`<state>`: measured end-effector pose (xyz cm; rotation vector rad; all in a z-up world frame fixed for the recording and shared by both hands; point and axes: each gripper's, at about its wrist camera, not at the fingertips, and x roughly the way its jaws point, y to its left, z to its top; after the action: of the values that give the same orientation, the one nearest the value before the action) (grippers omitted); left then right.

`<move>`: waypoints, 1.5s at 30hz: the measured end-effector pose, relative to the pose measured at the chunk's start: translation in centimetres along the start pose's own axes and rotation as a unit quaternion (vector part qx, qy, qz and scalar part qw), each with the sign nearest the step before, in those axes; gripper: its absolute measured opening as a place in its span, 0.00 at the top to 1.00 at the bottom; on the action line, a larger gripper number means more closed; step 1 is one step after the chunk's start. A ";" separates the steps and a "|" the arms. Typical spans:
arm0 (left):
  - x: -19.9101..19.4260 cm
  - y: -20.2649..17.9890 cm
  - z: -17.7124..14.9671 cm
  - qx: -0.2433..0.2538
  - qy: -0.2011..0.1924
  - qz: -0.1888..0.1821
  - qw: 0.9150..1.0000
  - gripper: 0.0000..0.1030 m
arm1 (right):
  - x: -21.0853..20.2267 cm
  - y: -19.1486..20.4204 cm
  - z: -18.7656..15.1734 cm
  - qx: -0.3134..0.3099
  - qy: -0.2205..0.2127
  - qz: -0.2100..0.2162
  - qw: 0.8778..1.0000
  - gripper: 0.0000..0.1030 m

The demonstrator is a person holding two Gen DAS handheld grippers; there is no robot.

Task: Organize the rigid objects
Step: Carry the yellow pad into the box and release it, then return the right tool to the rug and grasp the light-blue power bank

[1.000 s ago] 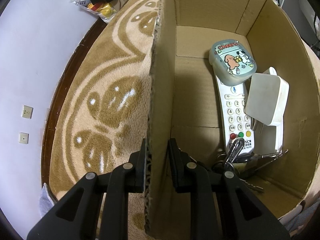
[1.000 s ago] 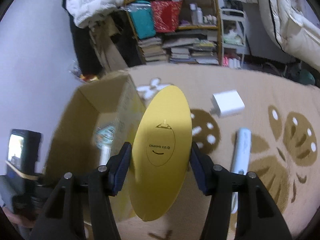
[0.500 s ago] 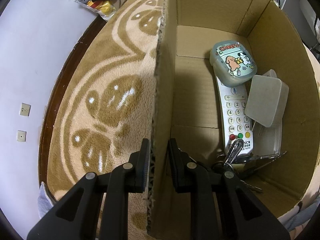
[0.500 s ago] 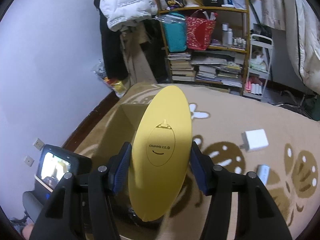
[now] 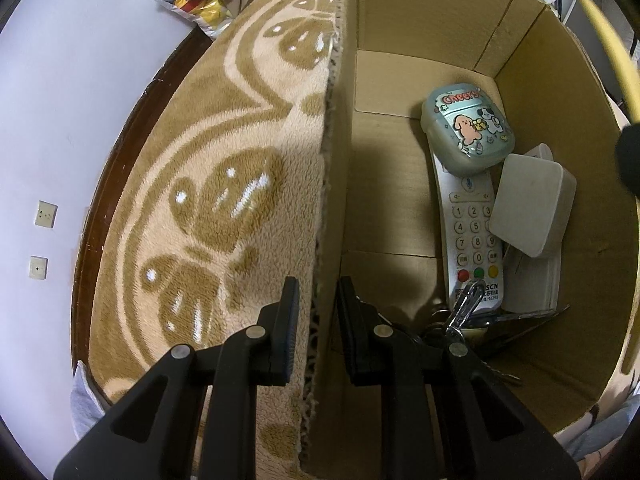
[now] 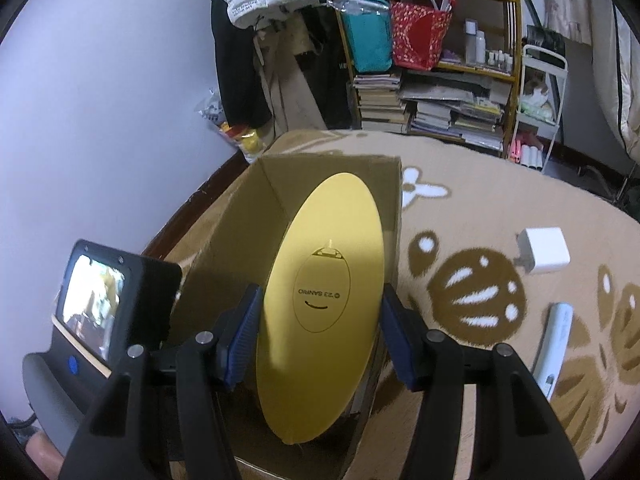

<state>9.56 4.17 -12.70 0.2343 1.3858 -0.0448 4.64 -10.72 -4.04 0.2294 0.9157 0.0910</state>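
Left gripper [image 5: 318, 312] straddles the near wall of the cardboard box [image 5: 560, 128], one finger outside over the rug [image 5: 224, 168], one inside. A narrow gap shows between each pad and the wall, so the jaws look slightly released rather than clamped.

Inside the box, against its right wall: a white remote control [image 5: 472, 240] lies flat on the floor of the box. A pale green earbud case [image 5: 466, 132] with a cartoon dog sticker rests on the remote's far end. A white charger block [image 5: 530, 208] leans tilted over the remote's right edge. A bunch of keys with a carabiner [image 5: 464, 312] sits at the remote's near end, in the box's near right corner.

Right gripper [image 6: 320, 332] grasps a yellow plate [image 6: 320, 304] on edge, both blue pads pressed to its rim. The plate hangs upright above the box's open top, underside facing the camera.

On the rug right of the box: a white power adapter [image 6: 546, 250] and, nearer, a white-and-blue slim device [image 6: 556, 344], well apart from the box. A bookshelf [image 6: 440, 60] stands beyond the box.
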 end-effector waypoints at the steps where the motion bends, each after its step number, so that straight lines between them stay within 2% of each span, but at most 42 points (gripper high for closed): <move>1: 0.0 0.0 0.0 0.000 0.000 -0.001 1.000 0.82 | 0.1 0.0 -0.1 0.000 0.001 0.002 1.000 0.40; 10: 0.0 0.3 0.2 -0.004 0.002 -0.008 1.000 0.82 | 0.5 -0.3 -1.4 0.003 -0.016 0.015 1.000 0.44; 15: -0.1 -0.1 0.1 0.002 -0.001 0.002 1.000 0.81 | -0.1 0.1 -1.4 -0.014 -0.012 0.009 1.000 0.44; 28: -0.2 -0.6 -0.3 0.009 -0.005 0.012 1.000 0.81 | -3.5 -2.5 -0.3 0.023 -0.037 0.011 0.999 0.38; 31: -0.3 -0.7 -0.4 0.008 -0.006 0.011 1.000 0.81 | -4.2 -3.5 -0.1 0.032 -0.047 -0.002 0.998 0.27; 33: -0.3 -0.7 -0.4 0.009 -0.005 0.011 1.000 0.81 | -4.7 -4.2 -0.1 0.038 -0.057 -0.015 0.998 0.24; 40: -0.4 -0.5 -0.3 0.006 -0.002 0.006 1.000 0.81 | -5.2 -8.0 -0.7 0.079 -0.073 -0.043 0.993 0.23; 45: -0.4 -0.4 -0.2 0.005 -0.001 0.005 1.000 0.81 | -5.1 -10.8 -0.8 0.086 -0.085 -0.095 0.988 0.22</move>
<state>9.18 3.81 -12.41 0.2492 1.3823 -0.0448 0.70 -22.00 -3.13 0.3039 0.7720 -0.1821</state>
